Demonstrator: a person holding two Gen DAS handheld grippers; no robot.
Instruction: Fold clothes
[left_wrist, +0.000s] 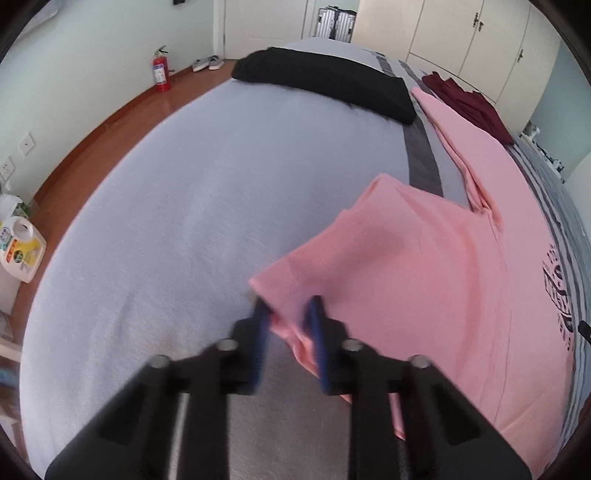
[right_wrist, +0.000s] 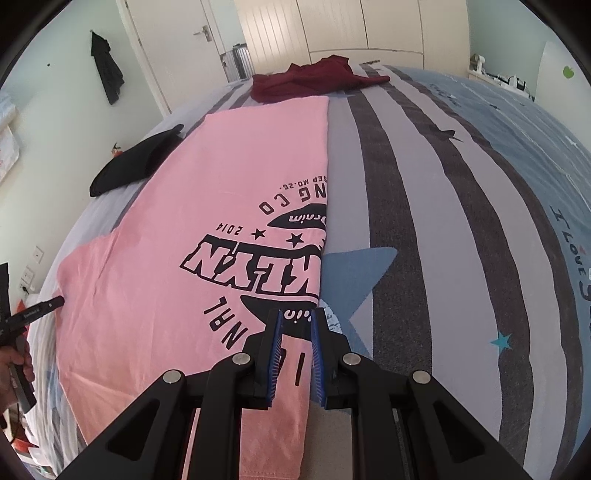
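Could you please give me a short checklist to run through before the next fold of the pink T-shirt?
1. Left gripper jaws closed on pink T-shirt sleeve: ok.
2. Right gripper jaws closed on the shirt's edge: ok.
3. One side already folded over, edge straight: ok.
4. Black garment and maroon garment clear of the shirt: not ok, maroon one touches its far end.
5. Fabric under the grippers free of bunching: cannot tell.
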